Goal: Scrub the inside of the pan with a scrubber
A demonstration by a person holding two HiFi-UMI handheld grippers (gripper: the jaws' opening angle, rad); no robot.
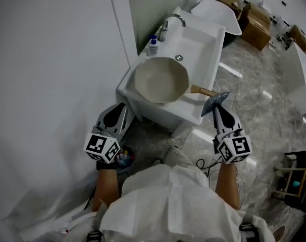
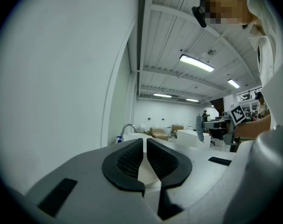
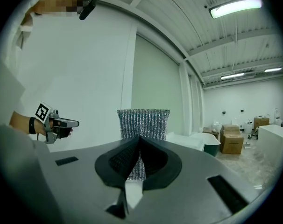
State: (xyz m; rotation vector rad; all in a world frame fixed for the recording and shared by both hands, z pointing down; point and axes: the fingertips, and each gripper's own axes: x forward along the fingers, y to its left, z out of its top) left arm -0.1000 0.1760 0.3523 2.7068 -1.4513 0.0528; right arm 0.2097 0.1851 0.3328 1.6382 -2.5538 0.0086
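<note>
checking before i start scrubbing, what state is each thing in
pan: upright in the sink, looks empty, untouched
scrubber: clamped in the right gripper, off the pan
left gripper: shut, empty
right gripper: shut on the scrubber
faucet: no water seen running
soap bottle: upright by the faucet

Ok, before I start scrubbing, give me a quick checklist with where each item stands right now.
1. Grip on scrubber by right gripper: ok, jaws shut on it.
2. Free left gripper: ok, shut and empty.
3. The pan sits in the sink, inside up: ok.
4. The pan handle steadied: not ok, nothing touches it.
5. Contact of scrubber with pan's inside: not ok, held apart, beyond the pan handle.
6. Water or soap in pan: cannot tell.
</note>
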